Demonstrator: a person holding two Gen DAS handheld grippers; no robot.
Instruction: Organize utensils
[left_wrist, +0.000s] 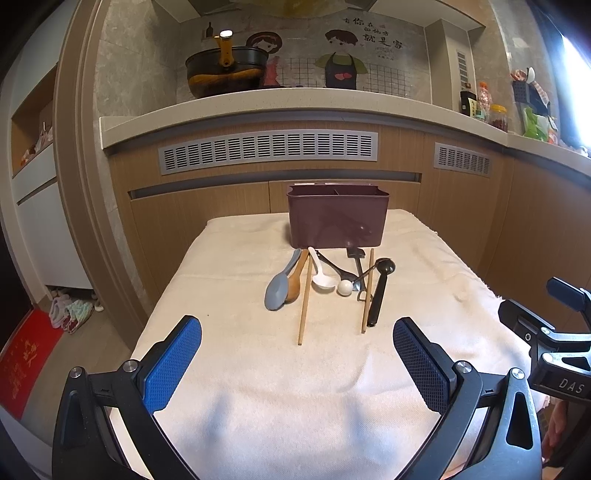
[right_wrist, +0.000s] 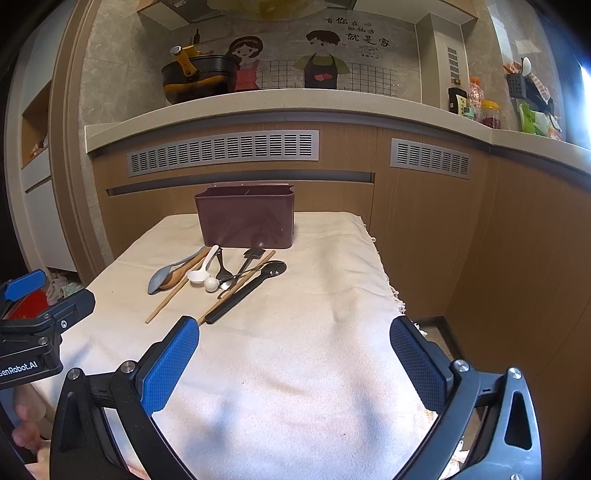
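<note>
Tongs, left: my left gripper (left_wrist: 297, 362) sat at the bottom of its frame, blue pads spread wide with nothing between them, hovering over bare cloth; I judged that a ready pose, open enough to take any handle.
Tongs, right: my right gripper (right_wrist: 294, 360) matched it low in its own frame, jaws equally wide and empty, so either hand could go first.
Cloth: the cream towel (left_wrist: 332, 387) covered the table, probably to stop utensils sliding and clattering.
Chopsticks: two wooden chopsticks (left_wrist: 305, 302) reached nearest to me at frame centre, lying apart on either side of the pile, so each would need its own pick.
Black ladle: the black ladle (left_wrist: 380, 291) lay just right of the second chopstick, handle toward me, an easy first grab.
Spoons: grey spoon (left_wrist: 277, 291), wooden spoon (left_wrist: 295, 280) and white spoon (left_wrist: 320, 275) lay side by side, with dark metal pieces crossing beyond them; which touched which I could not tell.
Holder: the maroon caddy (left_wrist: 338, 216) stood upright just behind the pile, above frame centre, dividers showing at its rim, nothing visible above it.
</note>
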